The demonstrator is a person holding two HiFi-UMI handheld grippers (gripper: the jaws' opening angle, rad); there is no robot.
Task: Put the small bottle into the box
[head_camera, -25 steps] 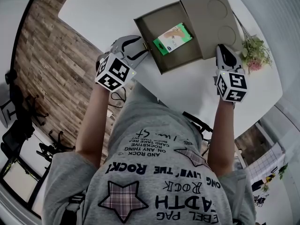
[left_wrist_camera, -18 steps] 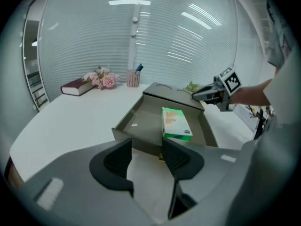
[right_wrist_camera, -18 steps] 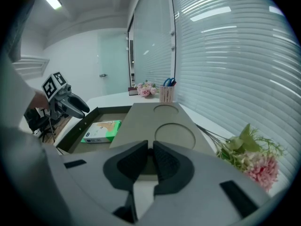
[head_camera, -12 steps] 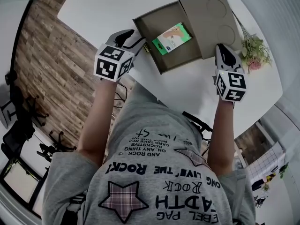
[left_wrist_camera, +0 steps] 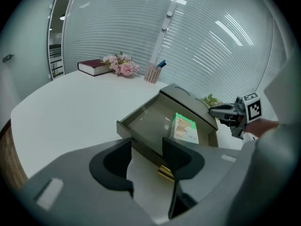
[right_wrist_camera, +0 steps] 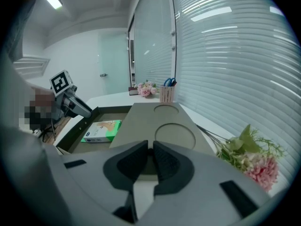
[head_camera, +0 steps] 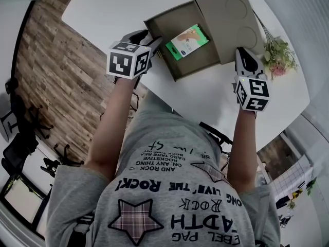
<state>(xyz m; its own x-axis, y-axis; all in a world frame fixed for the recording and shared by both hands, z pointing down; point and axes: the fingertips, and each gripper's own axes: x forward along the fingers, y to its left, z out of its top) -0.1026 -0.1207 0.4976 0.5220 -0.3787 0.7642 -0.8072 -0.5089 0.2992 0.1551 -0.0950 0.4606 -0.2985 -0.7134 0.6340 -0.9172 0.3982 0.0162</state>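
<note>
While one open box (head_camera: 172,27) holding one green packet (head_camera: 188,41) sits on the bench (head_camera: 118,9), the left gripper (left_wrist_camera: 146,147) has its jaws apart just short of the box's near wall. The right gripper (right_wrist_camera: 150,147) has its jaws together at the lid (right_wrist_camera: 155,114) edge.

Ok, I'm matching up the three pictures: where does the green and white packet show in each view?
Head view: packet upper middle, inside the open box.
Left gripper view: packet right of centre, in the box.
Right gripper view: packet left of centre, in the box.
Shared landmark: the box around it.
</note>
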